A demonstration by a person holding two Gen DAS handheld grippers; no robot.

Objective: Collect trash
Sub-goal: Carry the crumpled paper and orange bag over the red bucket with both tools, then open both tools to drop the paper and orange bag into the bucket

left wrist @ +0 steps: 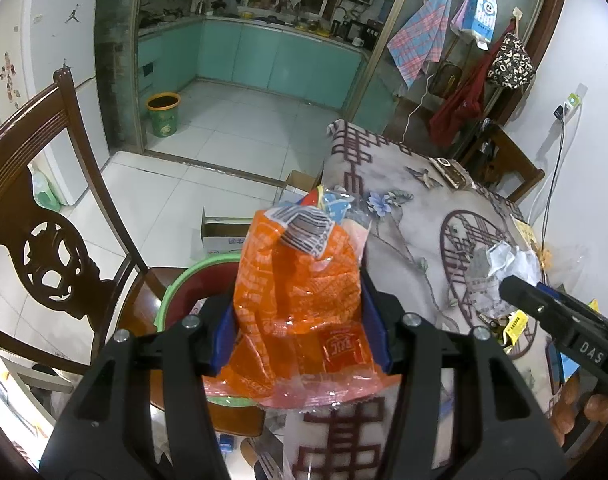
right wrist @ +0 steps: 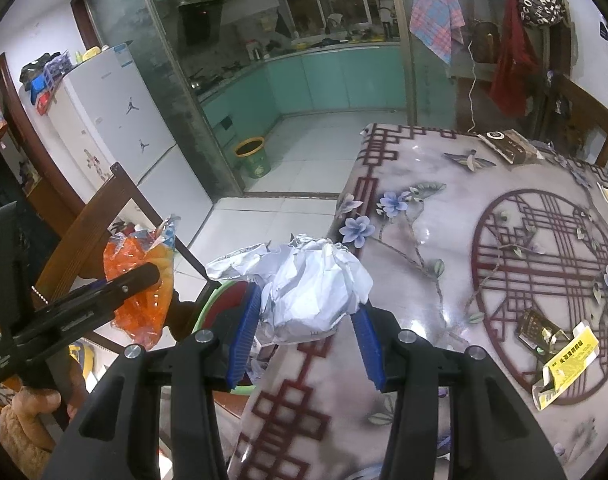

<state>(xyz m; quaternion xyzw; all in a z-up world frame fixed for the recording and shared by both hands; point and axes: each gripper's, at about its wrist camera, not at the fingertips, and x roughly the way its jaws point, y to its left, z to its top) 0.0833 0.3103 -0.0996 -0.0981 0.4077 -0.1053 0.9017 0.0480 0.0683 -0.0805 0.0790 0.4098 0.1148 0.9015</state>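
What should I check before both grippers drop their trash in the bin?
1. Left gripper shut on orange wrapper: ok.
2. Right gripper shut on crumpled paper: ok.
3. Green-rimmed bin on the chair, below the wrapper: ok.
4. Paper over the bin opening: cannot tell, it hangs at the table edge.
5. Bin has room: cannot tell.
6. Table cleared: not ok, yellow packet remains.

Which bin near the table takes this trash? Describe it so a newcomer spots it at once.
Start at the patterned table and go to its near-left corner. There a wooden chair bears a round bin. Its light green rim and dark red inside set it apart from the orange-rimmed green bucket on the kitchen floor.
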